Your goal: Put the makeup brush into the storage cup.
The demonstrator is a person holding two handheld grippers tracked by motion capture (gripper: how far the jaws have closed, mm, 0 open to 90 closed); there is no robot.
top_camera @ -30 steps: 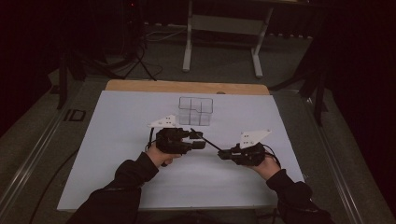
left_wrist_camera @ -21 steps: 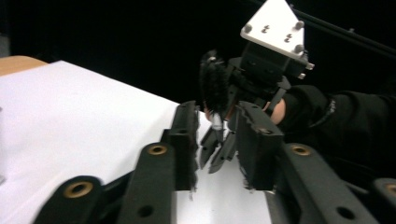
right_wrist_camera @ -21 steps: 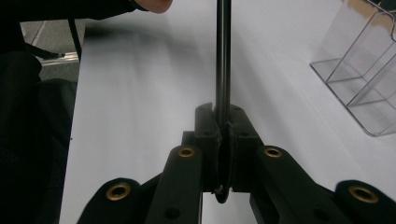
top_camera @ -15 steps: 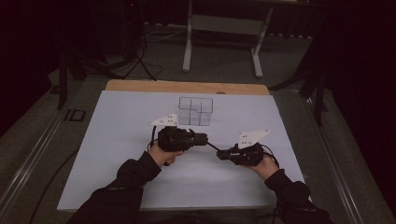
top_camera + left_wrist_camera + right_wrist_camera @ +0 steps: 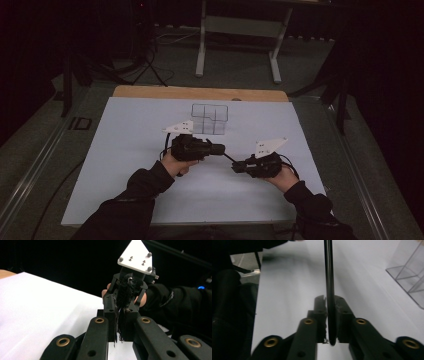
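A thin black rod (image 5: 228,157) with a frayed, bristly black end spans the gap between my two grippers over the white table sheet (image 5: 125,165). My left gripper (image 5: 220,148) points right and is shut on the bristly end (image 5: 125,293); its own view shows its jaws (image 5: 119,315) pinched together. My right gripper (image 5: 236,166) points left toward it and is shut on the smooth shaft (image 5: 329,277), which runs straight out from its tips (image 5: 331,307). The right gripper's grey plate (image 5: 136,256) faces the left gripper's camera.
A clear box with several compartments (image 5: 210,119) stands on the sheet just behind the grippers, and its corner (image 5: 409,277) lies at the right of the right gripper view. A wooden table edge (image 5: 200,92) runs along the back. Dark stands and cables lie beyond.
The left gripper has edged slightly toward the right one. Both grips on the rod hold as before.
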